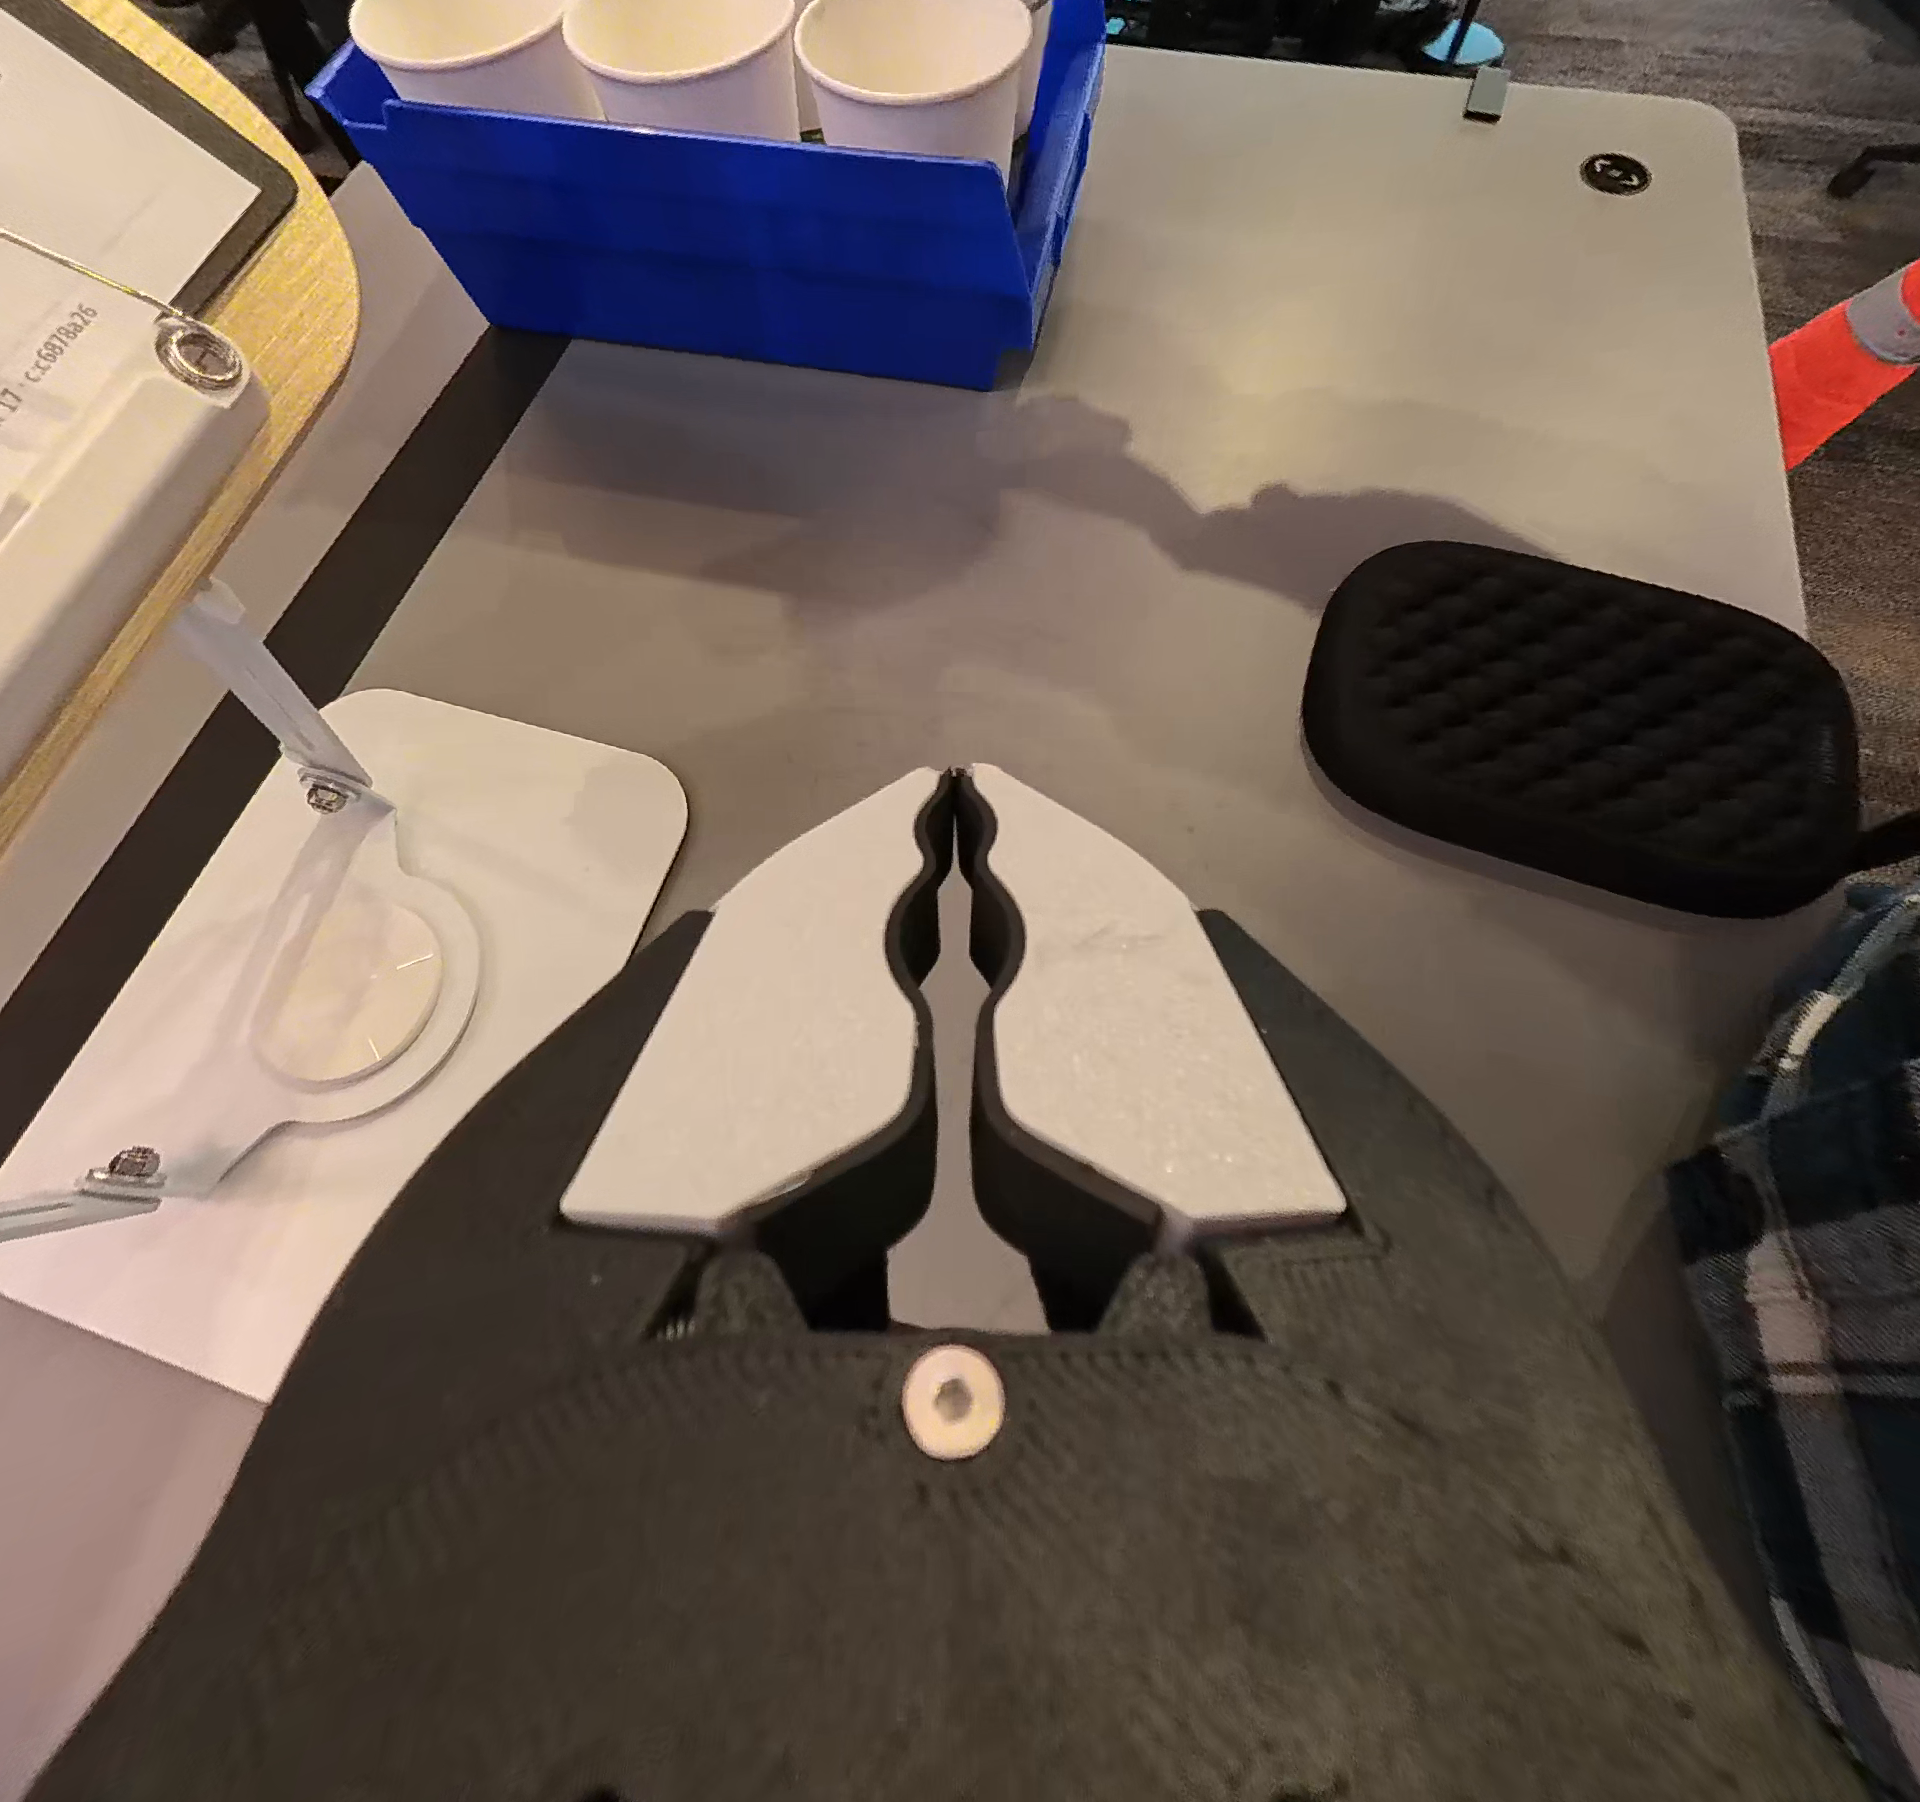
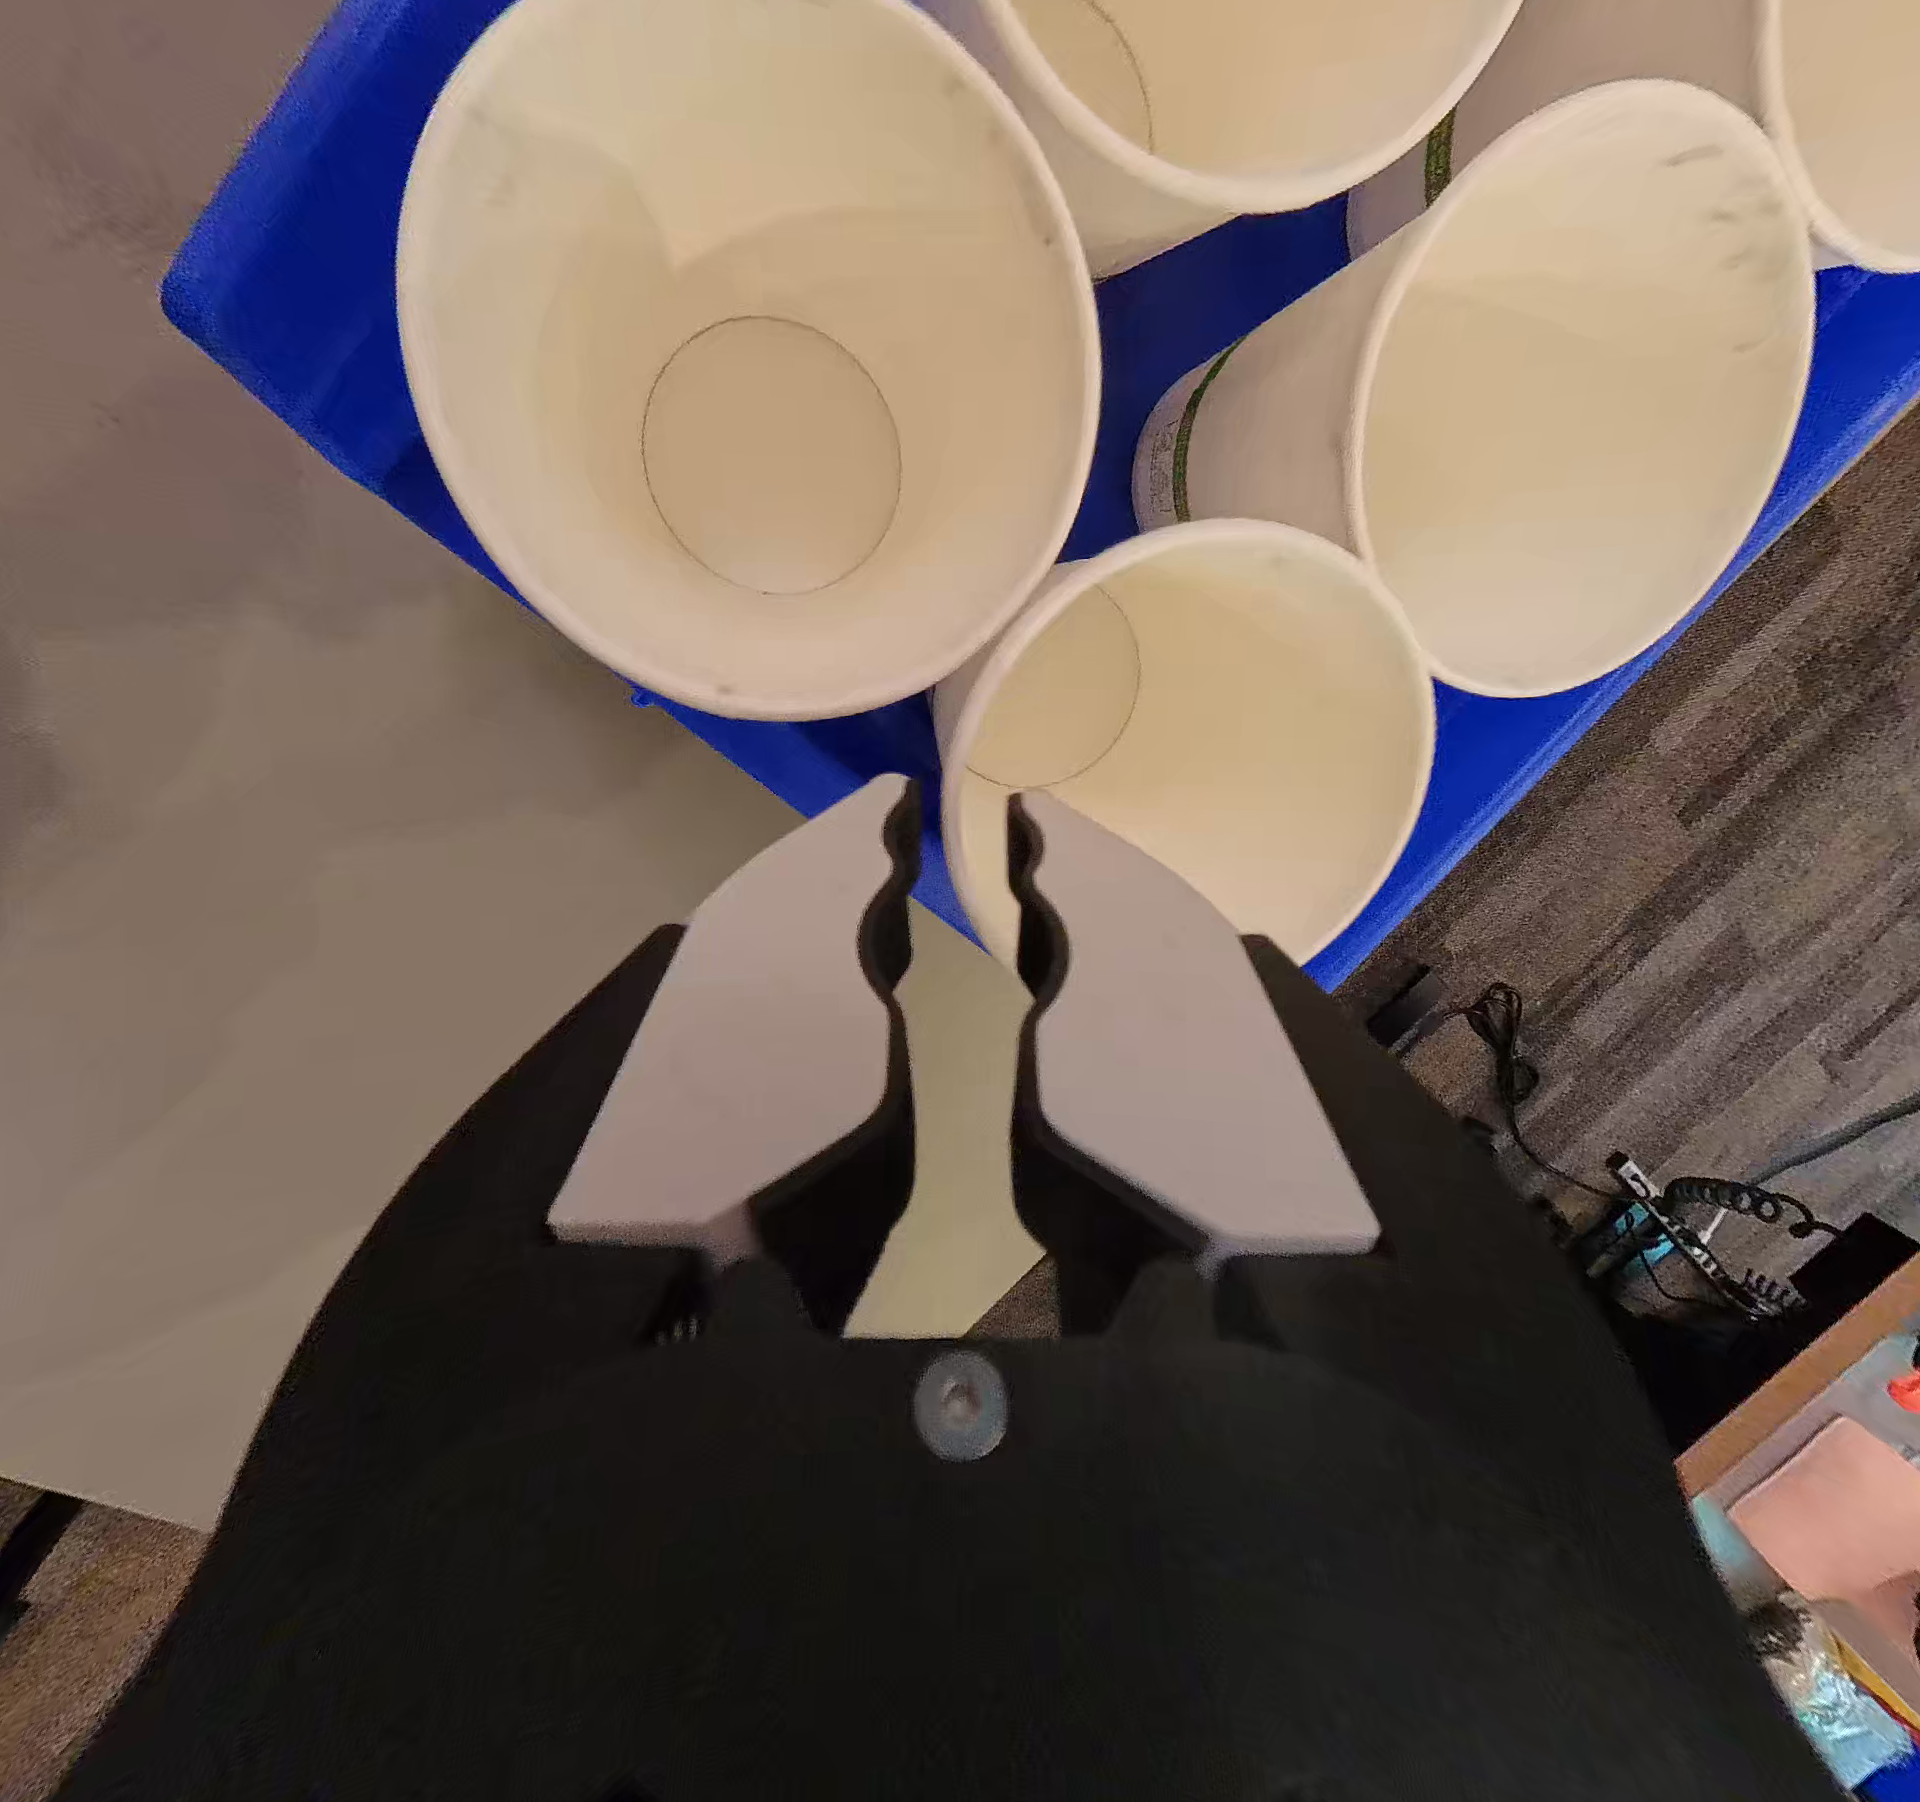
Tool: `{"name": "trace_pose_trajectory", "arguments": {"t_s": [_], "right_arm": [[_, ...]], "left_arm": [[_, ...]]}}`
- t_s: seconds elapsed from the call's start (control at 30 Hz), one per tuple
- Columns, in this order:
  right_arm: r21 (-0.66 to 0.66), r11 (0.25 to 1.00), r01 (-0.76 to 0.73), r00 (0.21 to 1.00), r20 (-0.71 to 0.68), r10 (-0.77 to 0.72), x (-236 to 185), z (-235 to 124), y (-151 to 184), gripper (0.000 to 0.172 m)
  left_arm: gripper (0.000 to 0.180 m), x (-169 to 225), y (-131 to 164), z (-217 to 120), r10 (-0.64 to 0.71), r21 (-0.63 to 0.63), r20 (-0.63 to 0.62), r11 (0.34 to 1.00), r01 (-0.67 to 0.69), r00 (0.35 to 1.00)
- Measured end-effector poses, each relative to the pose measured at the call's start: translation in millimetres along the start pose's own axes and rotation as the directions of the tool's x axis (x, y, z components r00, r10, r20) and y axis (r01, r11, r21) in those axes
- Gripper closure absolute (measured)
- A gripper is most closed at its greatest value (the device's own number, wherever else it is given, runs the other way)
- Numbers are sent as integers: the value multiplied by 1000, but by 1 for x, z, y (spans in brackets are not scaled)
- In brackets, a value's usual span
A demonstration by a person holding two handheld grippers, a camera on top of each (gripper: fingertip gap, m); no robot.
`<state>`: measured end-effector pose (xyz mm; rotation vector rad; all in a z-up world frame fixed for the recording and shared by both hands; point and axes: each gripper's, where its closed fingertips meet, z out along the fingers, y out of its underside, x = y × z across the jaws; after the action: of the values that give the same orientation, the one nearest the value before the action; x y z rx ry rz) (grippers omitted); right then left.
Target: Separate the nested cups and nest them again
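Both tools show black printed bodies with pale grey finger plates and wavy black pads. Left tool (image 1: 956, 773) hangs low over the grey bench (image 1: 1299, 422) with its two tips meeting and nothing between them. Just to its left lies a white rounded base plate (image 1: 540, 817) carrying a clear bracket, and to its right a black quilted oval pad (image 1: 1579, 724) rests near the bench edge, with plaid fabric (image 1: 1829, 1233) at the frame's right side. Beyond these the bare bench runs to a blue plastic bin (image 1: 727, 246) holding several upright white paper cups (image 1: 686, 38). A wood-edged surface with a dark-framed white sheet (image 1: 156, 194) sits at the far left, and an orange cone (image 1: 1849, 370) shows past the bench on the right.

Right tool (image 2: 961, 796) looks down on the bin's near corner. Its jaws stand a little apart, straddling the near wall of the closest white paper cup (image 2: 1247, 713): the right finger (image 2: 1143, 973) sits inside the cup, the left finger (image 2: 790, 973) outside it, and a sliver of blue shows between the left pad and the cup wall, so the cup is not pinched. Farther on, a larger-looking tilted white cup (image 2: 748, 318) sits to the left over the blue bin rim (image 2: 291, 225), another white cup (image 2: 1579, 381) to the right, and more cups beyond. Grey patterned carpet (image 2: 1714, 817) and black cables lie past the bin.
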<state>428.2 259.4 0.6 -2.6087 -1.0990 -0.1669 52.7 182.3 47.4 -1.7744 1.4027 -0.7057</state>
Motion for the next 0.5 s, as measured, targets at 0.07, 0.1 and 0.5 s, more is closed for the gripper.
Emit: {"name": "trace_pose_trajectory", "arguments": {"t_s": [0.07, 0.1, 0.5], "right_arm": [[16, 1000, -5, 1000, -24, 6, 4, -7, -3, 148], [24, 1000, -14, 999, -40, 14, 7, -13, -4, 146], [437, 894, -96, 984, -96, 153, -31, -97, -59, 166]], "left_arm": [[180, -1, 0, 0, 2, -3, 2, 1000, -2, 1000], [180, -1, 0, -1, 2, -3, 4, 1000, -2, 1000], [180, -21, 6, -21, -132, 35, 73, 991, 130, 989]]}}
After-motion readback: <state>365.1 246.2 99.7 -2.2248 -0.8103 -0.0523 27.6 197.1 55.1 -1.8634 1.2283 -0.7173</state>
